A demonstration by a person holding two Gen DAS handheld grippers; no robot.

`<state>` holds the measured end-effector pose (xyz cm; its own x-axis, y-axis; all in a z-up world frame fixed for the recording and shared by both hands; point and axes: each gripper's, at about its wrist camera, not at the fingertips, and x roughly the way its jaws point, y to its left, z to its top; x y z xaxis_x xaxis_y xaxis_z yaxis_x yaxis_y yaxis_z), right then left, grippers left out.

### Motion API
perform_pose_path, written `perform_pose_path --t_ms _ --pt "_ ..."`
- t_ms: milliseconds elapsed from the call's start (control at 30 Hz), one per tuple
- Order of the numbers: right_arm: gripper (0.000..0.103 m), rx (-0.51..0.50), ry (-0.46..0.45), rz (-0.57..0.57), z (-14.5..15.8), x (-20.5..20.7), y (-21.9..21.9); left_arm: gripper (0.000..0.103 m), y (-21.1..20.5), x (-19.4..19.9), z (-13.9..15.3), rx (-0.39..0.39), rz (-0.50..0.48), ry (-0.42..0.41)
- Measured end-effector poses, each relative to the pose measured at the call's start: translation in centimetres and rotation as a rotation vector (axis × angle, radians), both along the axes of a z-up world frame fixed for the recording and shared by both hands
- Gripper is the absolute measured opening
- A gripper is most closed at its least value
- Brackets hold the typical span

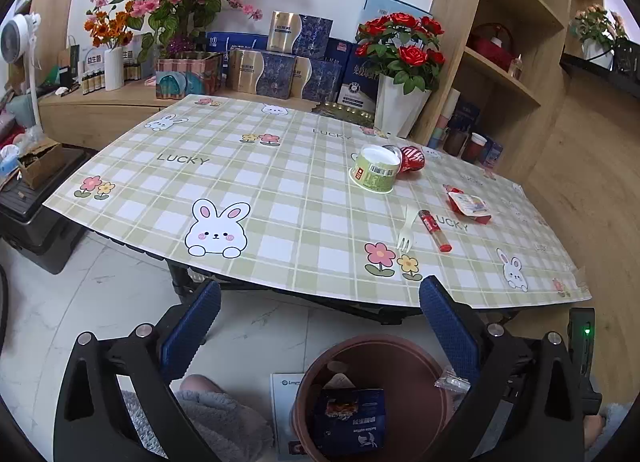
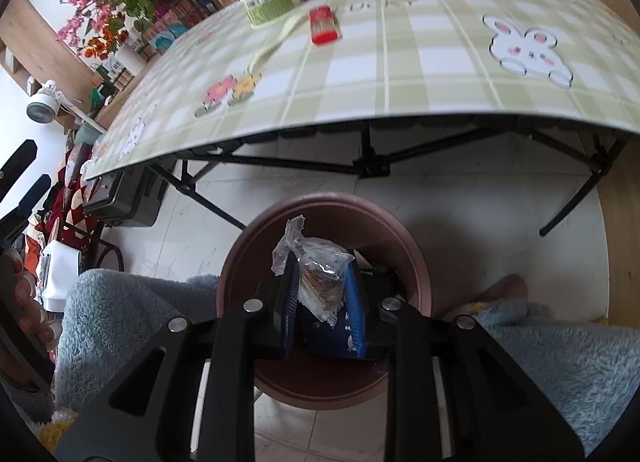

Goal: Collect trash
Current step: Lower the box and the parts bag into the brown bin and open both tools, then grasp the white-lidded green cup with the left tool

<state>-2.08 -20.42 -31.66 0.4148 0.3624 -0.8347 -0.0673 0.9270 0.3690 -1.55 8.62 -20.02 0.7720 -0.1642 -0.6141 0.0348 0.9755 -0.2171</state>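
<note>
My right gripper (image 2: 322,282) is shut on a clear crinkled wrapper (image 2: 316,266) with something brown inside, held just above a brown round bin (image 2: 418,262) on the floor. A dark blue box (image 1: 352,418) lies inside the bin (image 1: 360,342). My left gripper (image 1: 320,322) stands wide open and holds nothing, above the bin and in front of the table edge. On the checked tablecloth (image 1: 240,190) lie a green paper cup (image 1: 374,170) on its side, a crushed red can (image 1: 412,160), a red packet (image 1: 470,204), a pale plastic fork (image 1: 407,230) and a red tube (image 1: 434,230).
The folding table's black legs (image 2: 368,160) stand just behind the bin. Knees in fluffy blue-grey fabric (image 2: 132,302) flank the bin. Boxes (image 1: 276,62), a white vase of red roses (image 1: 400,102) and other flowers crowd the table's far side, with wooden shelves (image 1: 512,62) to the right.
</note>
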Motion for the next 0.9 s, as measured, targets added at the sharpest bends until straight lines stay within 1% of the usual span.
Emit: perform_pose_path --t_ms 200,367,400,433,467,500,567,633,667,700,800,900 --pt "0.025 0.007 0.020 0.008 -0.4 -0.2 0.2 0.097 -0.1 0.1 -0.6 0.028 0.003 0.015" --pt "0.028 0.009 0.019 0.029 -0.3 0.1 0.8 0.097 -0.1 0.1 -1.0 0.033 0.006 0.023" --pt "0.032 0.010 0.017 0.030 -0.3 0.0 0.8 0.097 -0.1 0.1 -1.1 0.037 0.006 0.025" --pt "0.039 0.010 0.015 0.032 -0.3 0.1 0.9 0.097 -0.2 0.1 -1.2 0.040 0.005 0.027" --pt "0.042 0.007 0.013 0.032 -0.2 0.1 1.0 0.097 -0.2 0.1 -1.2 0.043 0.005 0.028" --pt "0.050 -0.001 0.008 0.033 -0.1 0.0 1.1 0.097 -0.2 0.0 -1.3 0.045 0.005 0.031" --pt "0.061 -0.007 -0.004 0.037 0.2 0.1 1.2 0.097 -0.3 0.0 -1.4 0.048 0.007 0.033" --pt "0.085 -0.018 -0.023 0.039 0.5 0.0 1.4 0.097 -0.4 0.1 -1.5 0.051 0.008 0.039" --pt "0.090 -0.029 -0.036 0.039 0.7 0.0 1.5 0.097 -0.4 0.2 -1.5 0.053 0.007 0.043" --pt "0.094 -0.044 -0.055 0.038 1.1 0.0 1.6 0.097 -0.5 0.2 -1.5 0.056 0.005 0.047" --pt "0.097 -0.076 -0.079 0.042 1.6 0.2 1.7 0.097 -0.7 0.3 -1.4 0.064 0.002 0.041" --pt "0.097 -0.112 -0.126 0.034 2.4 0.4 1.6 0.097 -1.0 0.4 -1.4 0.076 -0.008 0.035"
